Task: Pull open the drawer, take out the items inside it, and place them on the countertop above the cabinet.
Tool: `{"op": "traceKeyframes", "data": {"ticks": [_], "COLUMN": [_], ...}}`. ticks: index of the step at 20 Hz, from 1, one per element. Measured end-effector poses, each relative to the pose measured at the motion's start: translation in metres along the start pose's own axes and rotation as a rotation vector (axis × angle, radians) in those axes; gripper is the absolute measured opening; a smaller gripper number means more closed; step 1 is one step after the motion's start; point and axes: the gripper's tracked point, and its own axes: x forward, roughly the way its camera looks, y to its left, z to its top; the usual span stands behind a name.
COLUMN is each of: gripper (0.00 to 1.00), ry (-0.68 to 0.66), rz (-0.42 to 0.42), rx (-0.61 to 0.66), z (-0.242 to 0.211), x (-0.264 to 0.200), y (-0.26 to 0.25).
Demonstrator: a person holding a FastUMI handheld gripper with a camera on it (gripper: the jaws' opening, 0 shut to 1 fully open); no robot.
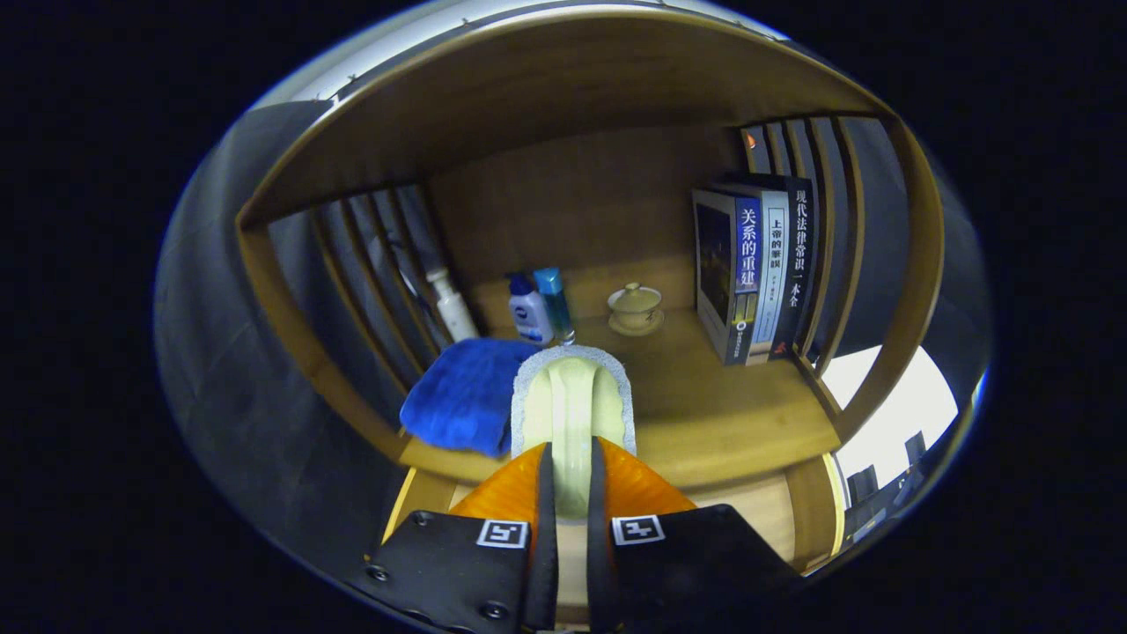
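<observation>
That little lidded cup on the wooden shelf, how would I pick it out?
Look at the wooden countertop inside the cabinet. Near its back wall, between the upright books and two blue-capped bottles, sits the cup. It alone is pale ceramic, with a knobbed lid and a saucer.

Colours on my worktop and between my tongs

My tongs [570, 480] are pinched on a pale cream sponge [572, 405] with a speckled grey scouring rim. The worktop [722, 405] is honey-brown wood, as are the back panel and slats around it. Left of the sponge lies a bright blue towel [462, 396]. Behind it stand a white bottle [453, 304], a white bottle with a blue cap [530, 310] and dark blue label patch, and a clear bottle with a teal cap [555, 304]. A cream lidded cup [636, 306] sits on a matching saucer. The books [757, 269] show blue, pale grey-blue and black spines with white lettering.
</observation>
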Motion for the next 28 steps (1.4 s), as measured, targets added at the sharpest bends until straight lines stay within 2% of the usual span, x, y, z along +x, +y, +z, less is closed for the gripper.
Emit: {"op": "traceKeyframes", "data": {"ticks": [4, 12, 18, 22, 26, 28], "gripper": [0.21, 0.21, 0.22, 0.29, 0.32, 0.52], "ry": [0.014, 0.141, 0.192, 0.18, 0.165, 0.162], "rz": [-0.011, -0.137, -0.125, -0.165, -0.151, -0.147], "rx": [0.02, -0.045, -0.024, -0.028, -0.008, -0.014], "z": [0.008, -0.009, -0.023, -0.023, -0.024, -0.024], "x": [0.05, 0.111, 0.132, 0.134, 0.138, 0.139], "y": [0.002, -0.018, -0.023, -0.033, -0.029, -0.029]}}
